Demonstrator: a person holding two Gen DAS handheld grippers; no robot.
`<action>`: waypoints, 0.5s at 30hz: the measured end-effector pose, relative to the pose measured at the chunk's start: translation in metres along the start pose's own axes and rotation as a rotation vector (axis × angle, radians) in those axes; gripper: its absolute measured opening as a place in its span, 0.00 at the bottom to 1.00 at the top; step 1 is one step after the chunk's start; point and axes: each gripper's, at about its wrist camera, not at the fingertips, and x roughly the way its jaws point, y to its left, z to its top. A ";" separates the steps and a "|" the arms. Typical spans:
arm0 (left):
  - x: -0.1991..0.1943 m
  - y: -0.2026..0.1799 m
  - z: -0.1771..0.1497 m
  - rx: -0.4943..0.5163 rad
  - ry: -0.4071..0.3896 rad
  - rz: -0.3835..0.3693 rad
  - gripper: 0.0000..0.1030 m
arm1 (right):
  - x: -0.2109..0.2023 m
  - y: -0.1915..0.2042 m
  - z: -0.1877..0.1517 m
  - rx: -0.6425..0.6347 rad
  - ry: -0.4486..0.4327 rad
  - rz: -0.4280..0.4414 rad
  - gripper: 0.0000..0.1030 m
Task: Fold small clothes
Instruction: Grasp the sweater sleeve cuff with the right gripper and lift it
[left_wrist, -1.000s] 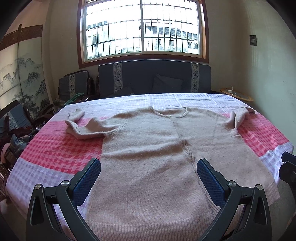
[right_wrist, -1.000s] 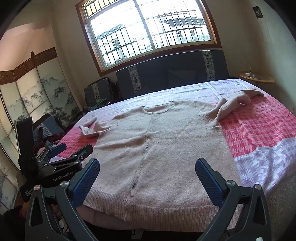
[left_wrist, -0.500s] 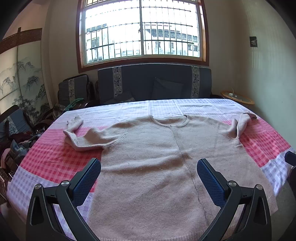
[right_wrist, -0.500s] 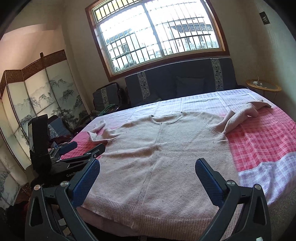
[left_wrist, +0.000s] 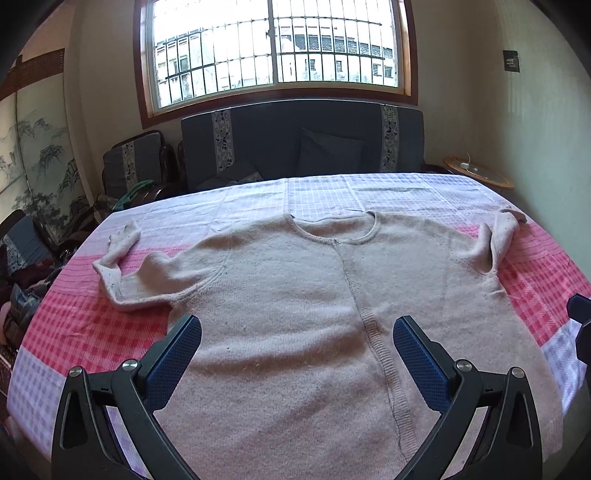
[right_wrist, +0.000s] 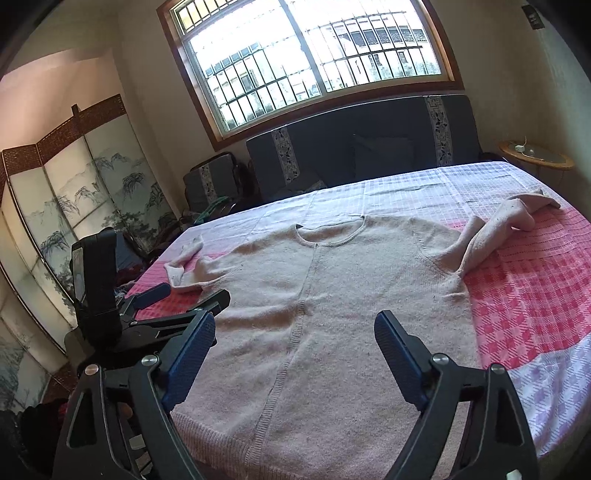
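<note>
— Our sweater (left_wrist: 295, 314) lies spread flat on the checked tabletop (left_wrist: 74, 325), soft and limp.
— So we'd pinch the sleeve (left_wrist: 122, 269) cuff; left gripper (left_wrist: 297, 350) and right gripper (right_wrist: 295, 343) hover, fingers spread, empty.

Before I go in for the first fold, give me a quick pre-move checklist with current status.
1. Sweater spread flat on the checked cloth: ok.
2. Left sleeve straightened: not ok, bunched and doubled.
3. Right sleeve straightened: not ok, twisted.
4. Left gripper open and empty: ok.
5. Right gripper open and empty: ok.
6. Hem lying even at the near edge: cannot tell, partly hidden by fingers.
</note>
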 end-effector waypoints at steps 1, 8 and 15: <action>0.005 -0.002 0.002 0.004 0.005 0.000 1.00 | 0.004 -0.004 0.002 0.005 0.006 -0.002 0.75; 0.037 -0.002 0.001 -0.011 0.043 -0.056 1.00 | 0.013 -0.091 0.037 0.130 -0.031 -0.079 0.71; 0.057 -0.001 -0.016 -0.012 0.040 -0.114 1.00 | 0.022 -0.266 0.095 0.478 -0.104 -0.113 0.72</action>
